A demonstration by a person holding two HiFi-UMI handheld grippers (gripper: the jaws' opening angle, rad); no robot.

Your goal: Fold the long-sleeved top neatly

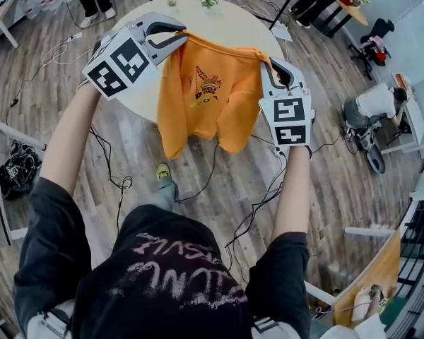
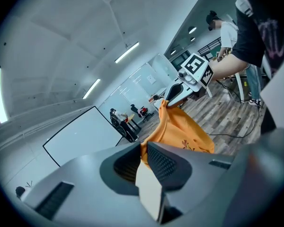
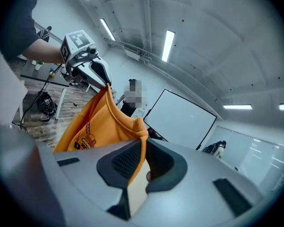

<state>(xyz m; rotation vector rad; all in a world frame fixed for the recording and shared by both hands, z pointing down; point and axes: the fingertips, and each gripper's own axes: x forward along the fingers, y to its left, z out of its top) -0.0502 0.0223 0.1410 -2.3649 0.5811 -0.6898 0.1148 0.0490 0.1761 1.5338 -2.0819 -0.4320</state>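
Orange top (image 1: 210, 101) is hanging spread out in the air between your two grippers, with the round white table (image 1: 226, 16) showing behind it. Your left gripper (image 1: 175, 37) is pinching one shoulder, jaws nearly closed on the cloth. Your right gripper (image 1: 271, 68) is clamping the other shoulder the same way.

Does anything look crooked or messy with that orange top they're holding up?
Slightly. The orange long-sleeved top hangs in the air by its upper edge, pinched by the left gripper and right gripper, rather than lying on the round white table. Its bottom edge is uneven: two drooping flaps with a gap between them.
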